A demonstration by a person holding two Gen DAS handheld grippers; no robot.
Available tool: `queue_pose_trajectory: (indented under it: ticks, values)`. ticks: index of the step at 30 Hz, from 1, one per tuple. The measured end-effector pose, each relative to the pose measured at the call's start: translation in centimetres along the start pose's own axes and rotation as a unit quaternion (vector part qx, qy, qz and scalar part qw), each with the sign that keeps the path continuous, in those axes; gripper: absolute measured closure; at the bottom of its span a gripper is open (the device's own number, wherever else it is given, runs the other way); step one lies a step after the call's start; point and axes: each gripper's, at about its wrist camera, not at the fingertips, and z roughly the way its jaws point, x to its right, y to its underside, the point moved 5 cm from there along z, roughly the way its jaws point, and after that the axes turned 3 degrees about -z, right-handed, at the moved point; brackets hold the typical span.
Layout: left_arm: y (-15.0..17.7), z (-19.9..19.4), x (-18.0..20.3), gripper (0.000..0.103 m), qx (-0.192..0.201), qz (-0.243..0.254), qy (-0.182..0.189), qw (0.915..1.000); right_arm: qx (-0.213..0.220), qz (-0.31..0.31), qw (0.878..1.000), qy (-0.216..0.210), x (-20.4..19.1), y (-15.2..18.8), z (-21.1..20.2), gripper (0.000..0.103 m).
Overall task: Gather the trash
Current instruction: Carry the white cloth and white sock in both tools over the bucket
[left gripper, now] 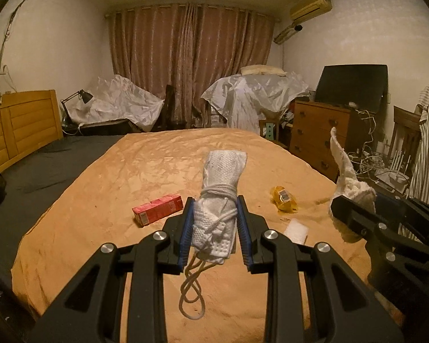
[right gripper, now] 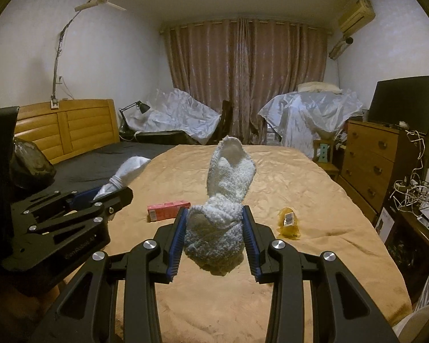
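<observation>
Trash is what this job is about, and two soft bits of it are already up off the bed, one in each claw. The left gripper (left gripper: 214, 223) is almost closed, and its blue pads squeeze a rolled white mesh cloth (left gripper: 220, 188) tied round with string; a loop of string (left gripper: 191, 285) hangs down loose below the jaws. The right gripper (right gripper: 214, 234) is almost closed too, and it pinches a fluffy white rag (right gripper: 223, 200) that sticks up past the pads. The two claws are side by side and near each other but not touching. To do this step well, I think both claws should keep squeezing tight and move slowly, so the soft things do not slip out, and the hanging string should be kept away from the other claw. A dark bag (right gripper: 31, 160) sits off to the left of the left claw, near the wooden headboard (right gripper: 65, 125); it may be where the trash goes, but I cannot be sure. Ahead of the claws, down on the orange blanket (left gripper: 100, 188), more trash waits: a pink carton (left gripper: 157, 210) in front of the left claw, a yellow wrapper (right gripper: 289, 223) in front and to the right of the right claw, and a small clear packet (left gripper: 296, 230) between the two claws.
</observation>
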Motion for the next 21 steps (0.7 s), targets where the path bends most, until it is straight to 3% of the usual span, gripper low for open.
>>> queue_pose_trajectory:
  ticks: [10, 21]
  values:
    - [-0.4, -0.2, 3.0, 0.076, -0.001, 0.013, 0.037, 0.9992, -0.003, 0.009, 1.0, 0.029, 2.2, -0.6, -3.3, 0.064]
    - [0.1, -0.3, 11.8, 0.076, -0.014, 0.048, 0.121, 0.9914, -0.021, 0.026, 0.994, 0.104, 10.8, 1.1, -10.2, 0.064]
